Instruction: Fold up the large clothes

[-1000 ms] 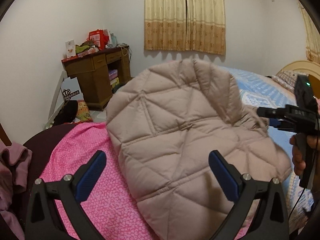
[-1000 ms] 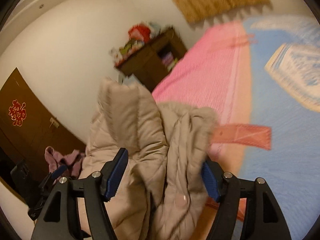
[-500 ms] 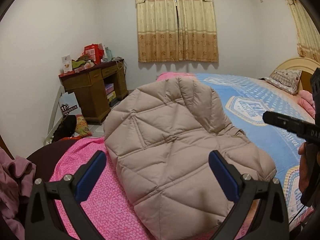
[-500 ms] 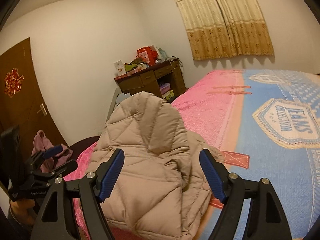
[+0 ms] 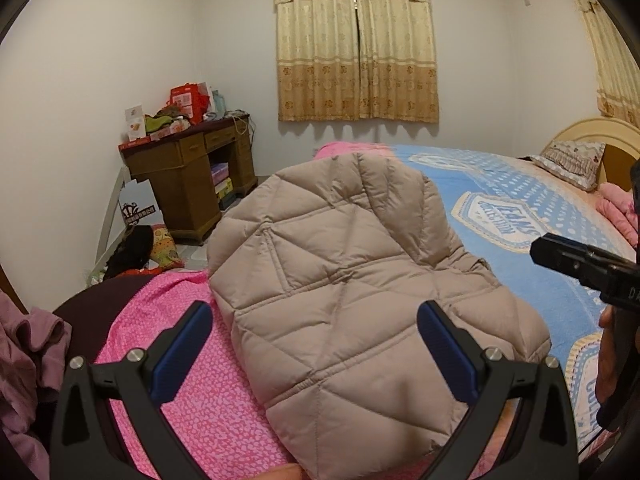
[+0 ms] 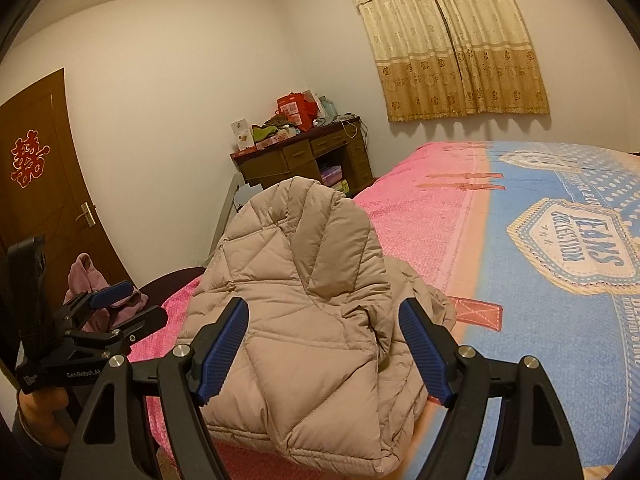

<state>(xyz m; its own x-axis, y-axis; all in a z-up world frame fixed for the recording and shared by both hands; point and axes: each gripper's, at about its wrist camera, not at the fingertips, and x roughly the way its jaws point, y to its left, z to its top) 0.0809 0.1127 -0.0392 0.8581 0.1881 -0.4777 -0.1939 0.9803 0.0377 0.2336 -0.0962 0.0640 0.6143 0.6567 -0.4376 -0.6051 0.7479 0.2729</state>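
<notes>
A beige quilted puffer jacket (image 5: 352,288) lies folded in a puffy heap on the near corner of the bed (image 5: 520,208), over the pink part of the cover. My left gripper (image 5: 314,340) hovers just in front of it, open, its blue pads on either side of the jacket's near edge without touching it. In the right wrist view the same jacket (image 6: 304,300) sits ahead of my right gripper (image 6: 322,336), which is open with nothing pinched. The left gripper (image 6: 132,304) shows there at the left, also open, held in a hand.
The bed's pink and blue cover (image 6: 520,320) stretches off to the right, with a pillow (image 5: 572,160) by the headboard. A cluttered wooden desk (image 5: 188,176) stands against the far wall below the curtains. Beside the brown door (image 6: 40,184), a purple garment (image 6: 86,276) is draped at the left.
The jacket, bunched between my right gripper's jaws a second ago, now rests free on the bed. The right gripper has drawn back and rolled level. The left gripper has barely moved.
</notes>
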